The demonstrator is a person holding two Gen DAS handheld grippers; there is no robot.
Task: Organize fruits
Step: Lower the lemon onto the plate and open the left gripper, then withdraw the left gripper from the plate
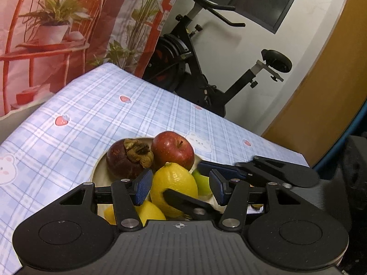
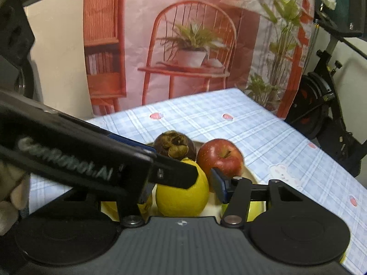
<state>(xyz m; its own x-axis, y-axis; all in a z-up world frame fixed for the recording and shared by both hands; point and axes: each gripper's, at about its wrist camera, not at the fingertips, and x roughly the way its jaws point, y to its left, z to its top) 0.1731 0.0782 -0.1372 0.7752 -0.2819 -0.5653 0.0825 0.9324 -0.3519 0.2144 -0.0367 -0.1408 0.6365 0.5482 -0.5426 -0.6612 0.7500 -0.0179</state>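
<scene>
Over bowl (image 1: 97, 167) | both tools' jaws apart | lemon (image 1: 174, 183) between

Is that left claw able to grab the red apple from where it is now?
Probably not directly. The left claw is open, but the lemon sits between its fingers, in front of the red apple, and the right claw crowds in alongside.

Both grippers share one build. The left gripper (image 1: 181, 189) has a ribbed dark grey base with a small crosshair mark, two round black discs at its corners, black triangular linkage arms with silver screws, and blue textured pads (image 1: 143, 186). The right gripper (image 2: 183, 186) matches it. White lettering (image 2: 64, 160) runs along the left gripper's black side.
</scene>
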